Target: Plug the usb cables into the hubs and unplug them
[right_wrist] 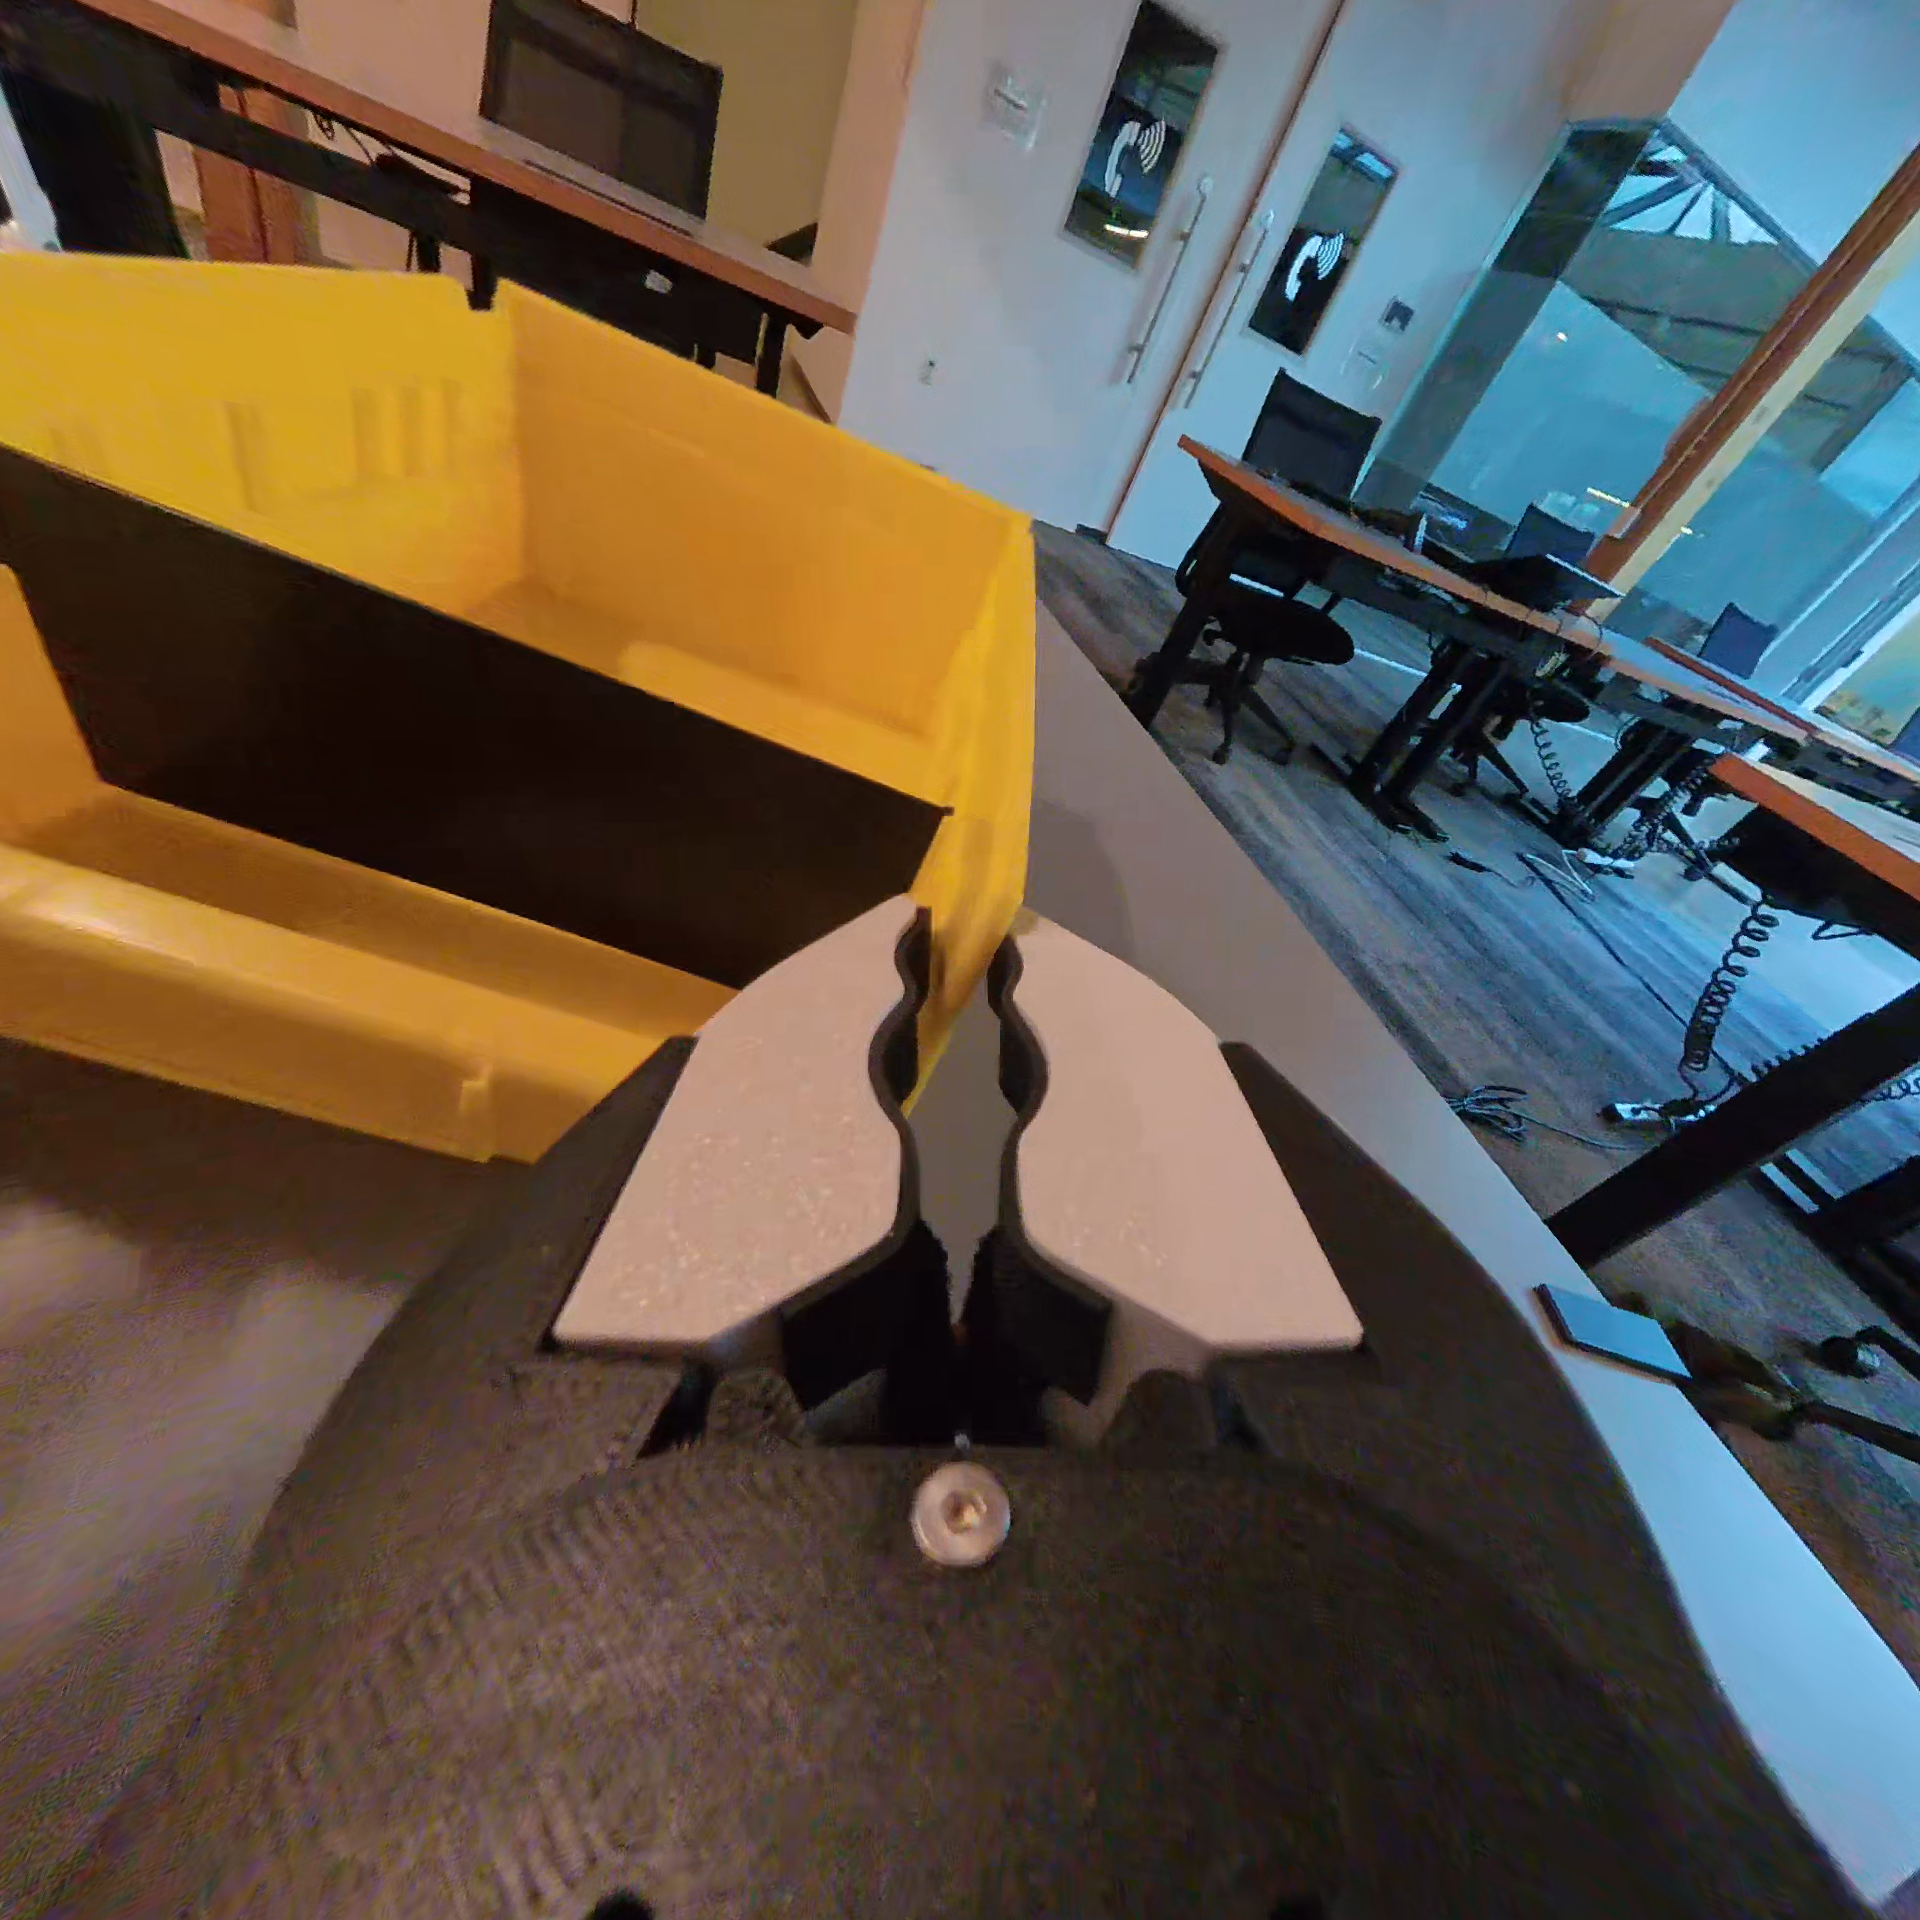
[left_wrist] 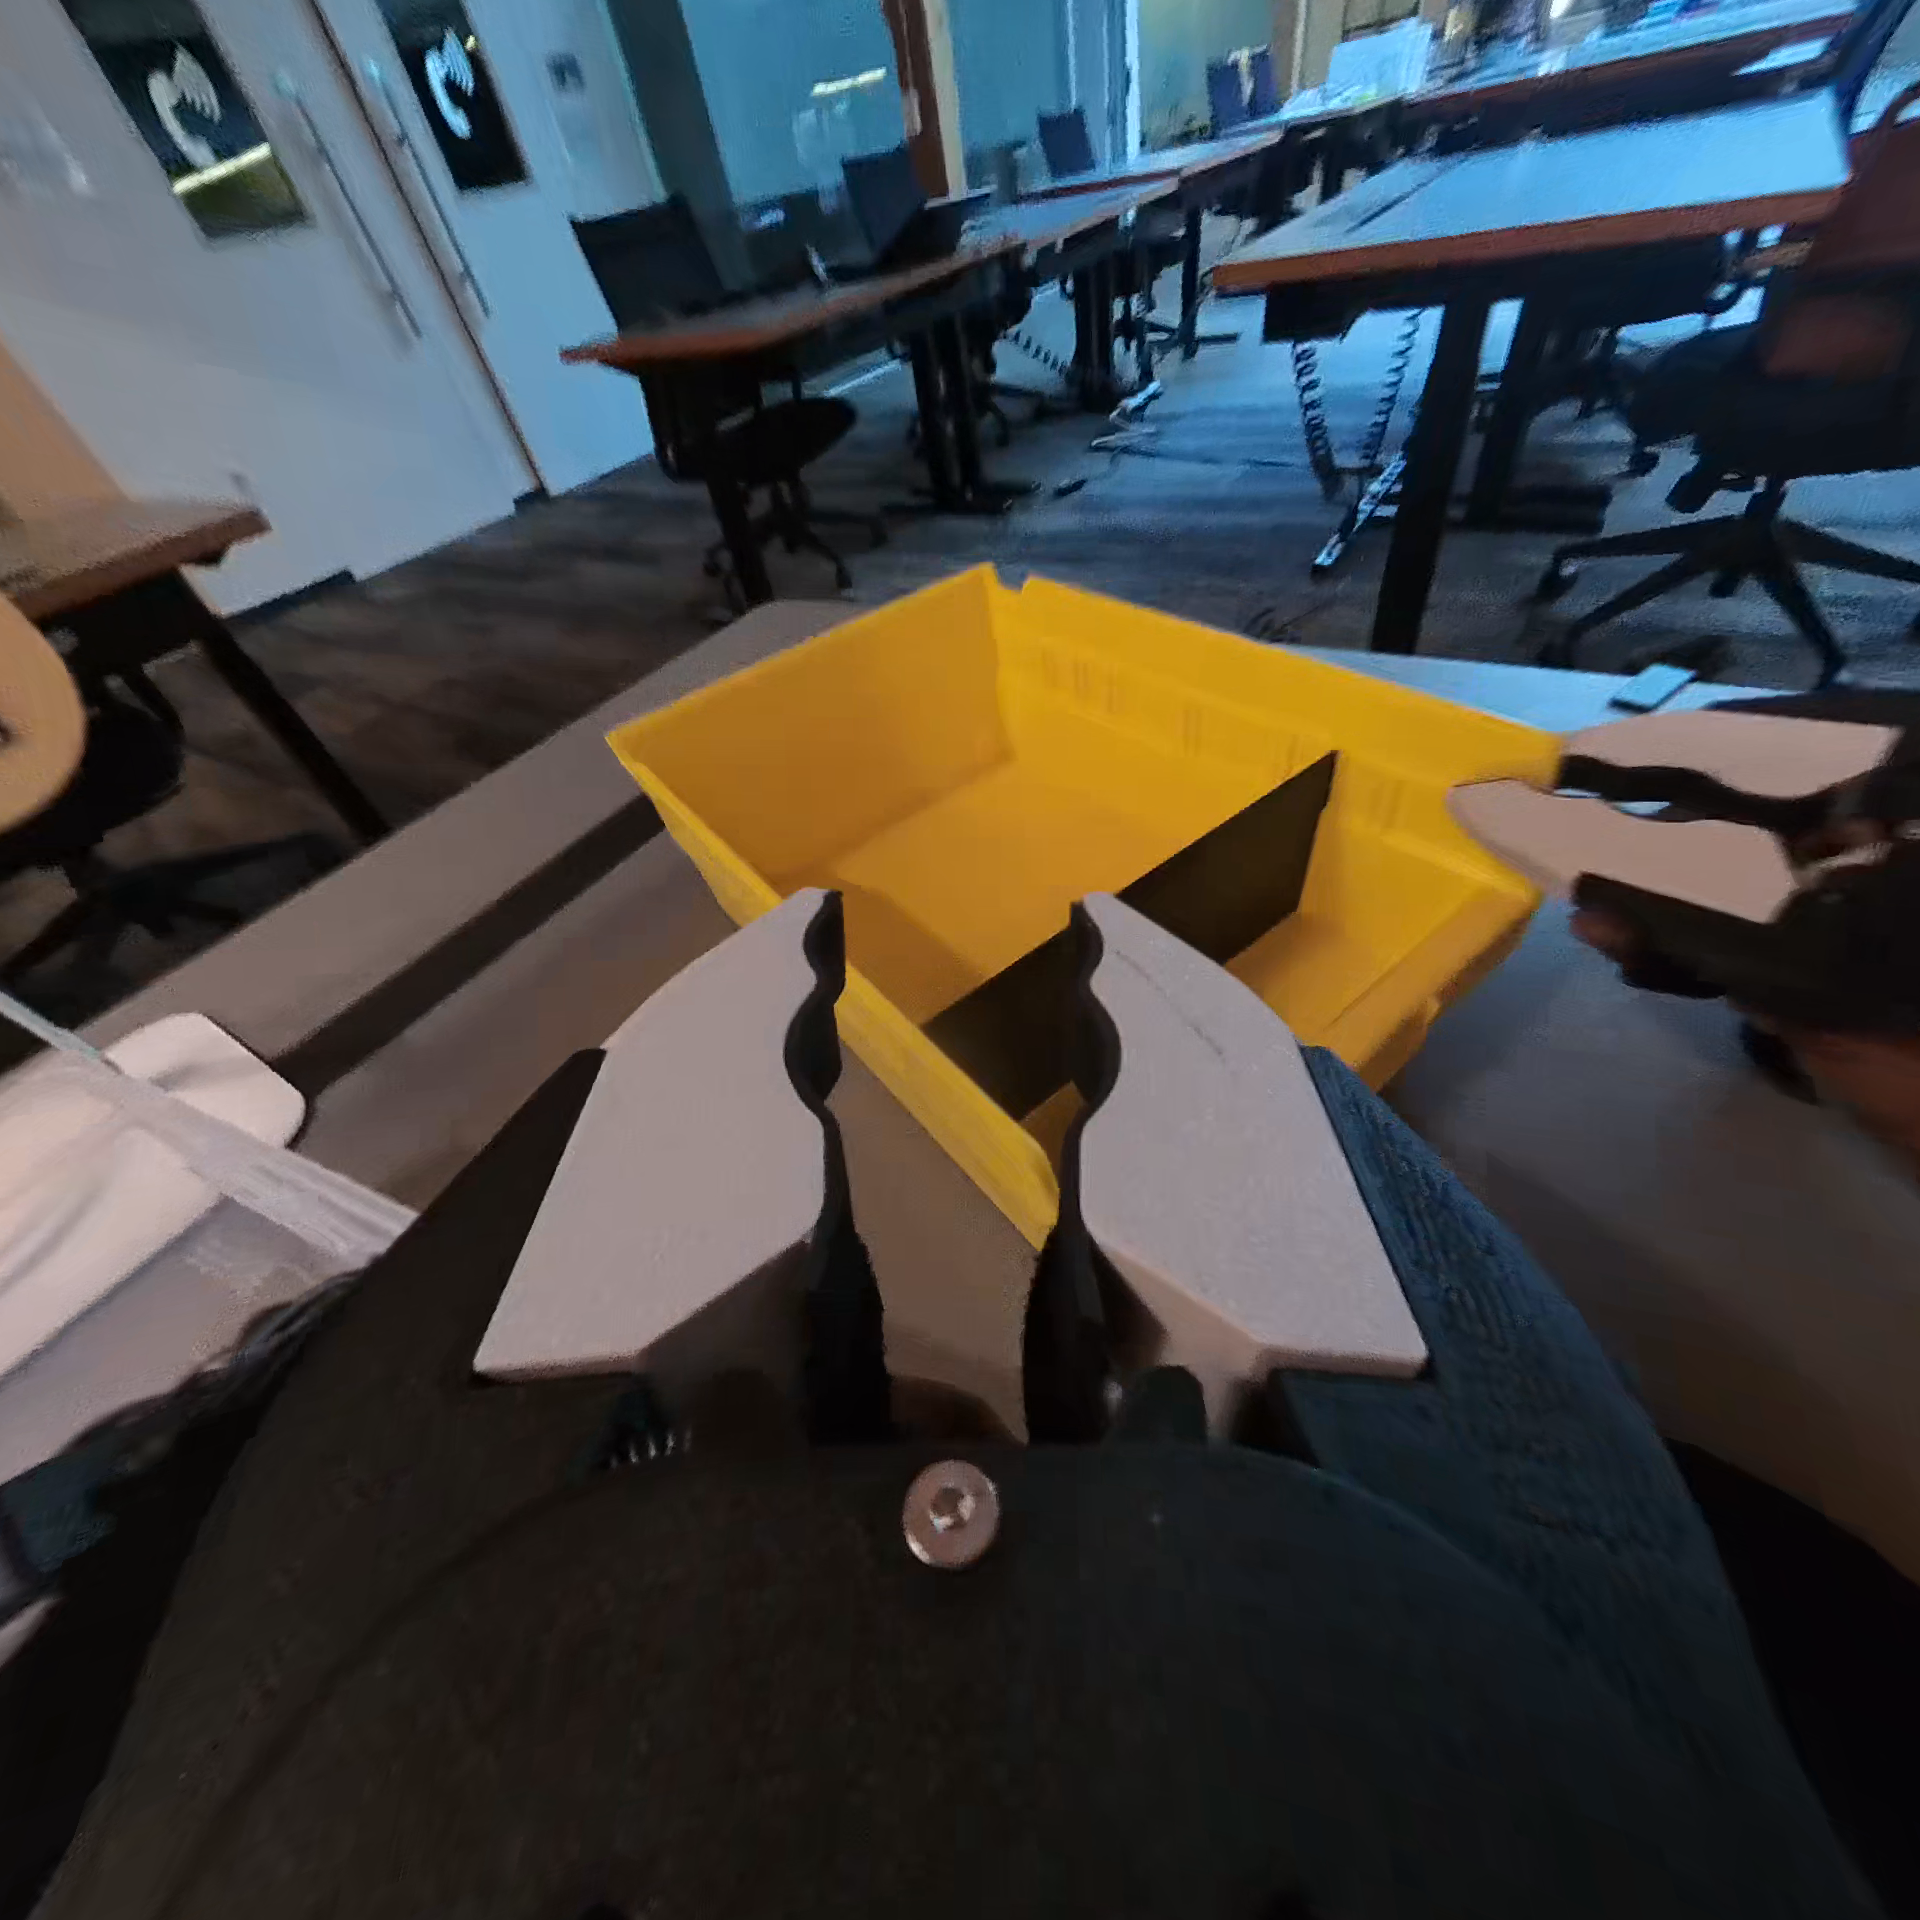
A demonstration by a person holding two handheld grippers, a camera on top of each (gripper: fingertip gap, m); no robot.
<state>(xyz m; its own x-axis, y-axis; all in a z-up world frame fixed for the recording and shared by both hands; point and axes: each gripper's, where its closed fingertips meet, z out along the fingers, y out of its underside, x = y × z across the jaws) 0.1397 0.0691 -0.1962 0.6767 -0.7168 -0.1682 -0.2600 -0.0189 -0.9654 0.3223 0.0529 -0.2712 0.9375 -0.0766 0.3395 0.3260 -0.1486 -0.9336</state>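
Looking across the grey table point(left_wrist: 1621, 1174) first, we've got plenty of bare surface on the near side of the bin, and its far edge drops off to an open office floor with rows of desks point(left_wrist: 1538, 208) and chairs well apart from us. Sitting near that far edge is the yellow bin point(left_wrist: 935, 748), open-topped, with a black divider point(left_wrist: 1236, 862) splitting it into two compartments; both look empty as far as we can see, though the grippers block the near corners. No usb cables or hubs show up in either view, so we can't say where they are. Our left gripper point(left_wrist: 956, 914) hangs just in front of the bin's near wall with a clear gap between its fingers, nothing held. Our right gripper point(right_wrist: 956, 935) is at the bin's right-hand corner, fingers only a narrow slot apart, with the yellow corner showing through that gap; we can't tell if it's actually touching the plastic, and it isn't gripping anything. In the left wrist view the right gripper point(left_wrist: 1527, 800) reaches in beside the bin's right rim. At the left there's a clear plastic box point(left_wrist: 125, 1195) with a white lid. A small dark phone-like slab point(right_wrist: 1605, 1335) lies by the table's right edge. Door panels point(right_wrist: 1143, 135) carry phone-handset icons; no readable writing anywhere.
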